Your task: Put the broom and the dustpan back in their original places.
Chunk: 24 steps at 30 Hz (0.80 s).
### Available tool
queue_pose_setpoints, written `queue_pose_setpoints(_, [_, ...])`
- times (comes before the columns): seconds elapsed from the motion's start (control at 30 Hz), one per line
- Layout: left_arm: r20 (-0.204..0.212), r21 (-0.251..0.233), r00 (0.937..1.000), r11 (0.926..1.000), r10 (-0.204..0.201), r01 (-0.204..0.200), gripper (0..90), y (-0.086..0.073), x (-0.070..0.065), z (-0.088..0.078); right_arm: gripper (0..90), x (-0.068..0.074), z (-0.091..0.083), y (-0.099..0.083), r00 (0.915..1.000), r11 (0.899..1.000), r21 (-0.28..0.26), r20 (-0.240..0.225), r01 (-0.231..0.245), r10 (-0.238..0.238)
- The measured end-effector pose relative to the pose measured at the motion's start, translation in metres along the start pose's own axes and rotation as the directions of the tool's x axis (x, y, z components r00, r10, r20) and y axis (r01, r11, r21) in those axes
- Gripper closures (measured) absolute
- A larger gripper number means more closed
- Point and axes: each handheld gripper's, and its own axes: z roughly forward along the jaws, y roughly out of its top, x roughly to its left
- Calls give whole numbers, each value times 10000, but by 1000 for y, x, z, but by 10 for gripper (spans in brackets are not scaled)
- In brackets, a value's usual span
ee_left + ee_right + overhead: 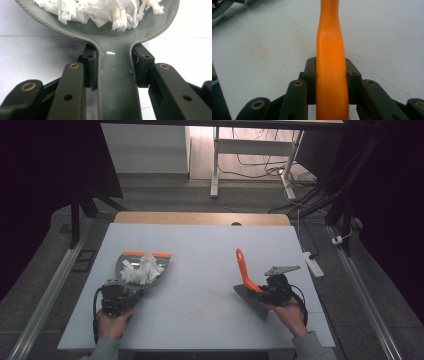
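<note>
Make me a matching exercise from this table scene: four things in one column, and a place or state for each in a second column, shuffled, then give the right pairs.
Things:
1. dustpan
2. torn white paper
3. brush
4. table

Places or states:
A. orange handle clamped in the right gripper
B. grey handle clamped in the left gripper
C. heaped in the pan
D. pale top, bearing everything

Pairs: 1-B, 2-C, 3-A, 4-D
</note>
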Motion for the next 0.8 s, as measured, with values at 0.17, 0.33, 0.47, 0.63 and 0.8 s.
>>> queue_pose_setpoints(0.17, [-14,98,9999,9999,-140,140,615,0,0,3,705,-12,4,-3,9991,9993,86,213,-367,365])
queue_pose_setpoints(0.33, [-83,84,9997,9997,-221,222,615,1,1,4,701,-22,6,-4,9962,9972,165,502,-725,716])
queue_pose_setpoints(0.47, [-74,106,9997,9997,-241,241,615,1,2,4,688,-27,7,-4,9937,9966,293,839,-775,748])
queue_pose_setpoints(0.63, [-89,192,9997,9996,-224,226,614,1,2,5,675,-36,8,-5,9922,9942,405,804,-991,956])
queue_pose_setpoints(0.8, [-156,263,9995,9993,-265,269,614,1,2,6,631,-43,9,-5,9907,9928,526,890,-1076,1027])
